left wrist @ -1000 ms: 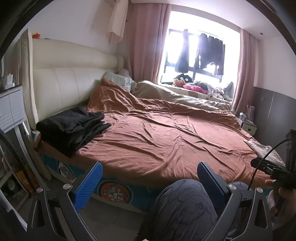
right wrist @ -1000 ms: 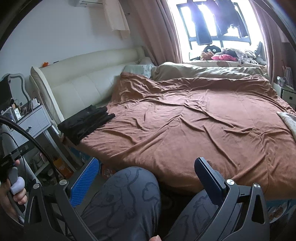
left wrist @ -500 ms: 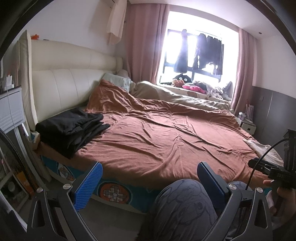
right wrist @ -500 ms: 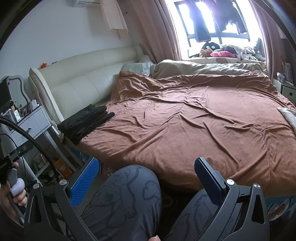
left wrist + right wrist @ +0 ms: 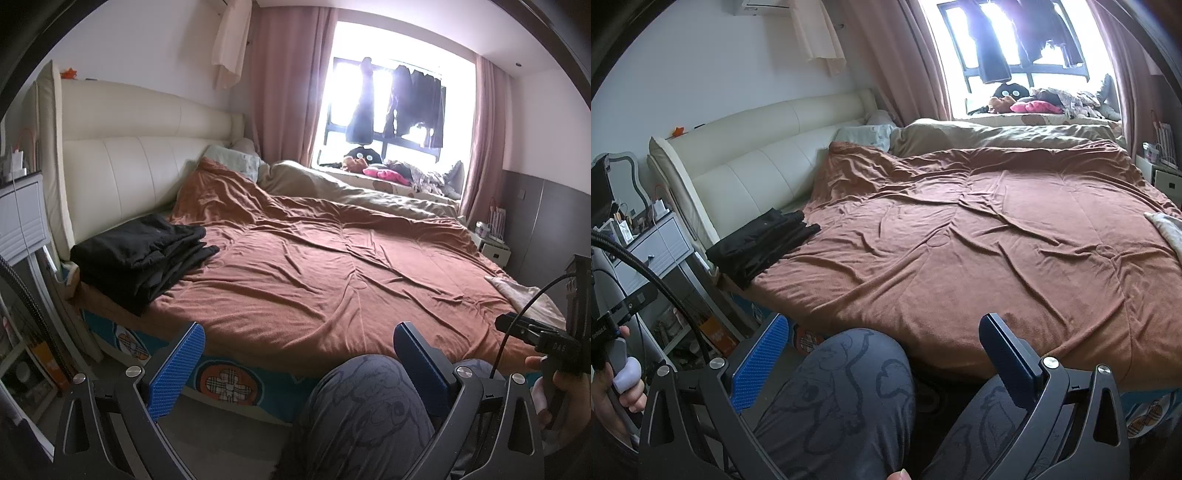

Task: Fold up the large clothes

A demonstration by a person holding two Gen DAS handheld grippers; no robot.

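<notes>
Black folded clothes: one stack, bed.

Left claw, right claw agape, empty.

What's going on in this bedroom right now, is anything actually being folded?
Not at this moment. A person sits at the edge of the bed, knees in view, holding a gripper in each hand. Both the left gripper and the right gripper are open and empty, held low above the knees. A stack of folded black clothes lies at the bed's corner near the headboard. The brown cover is otherwise bare nearby.
</notes>
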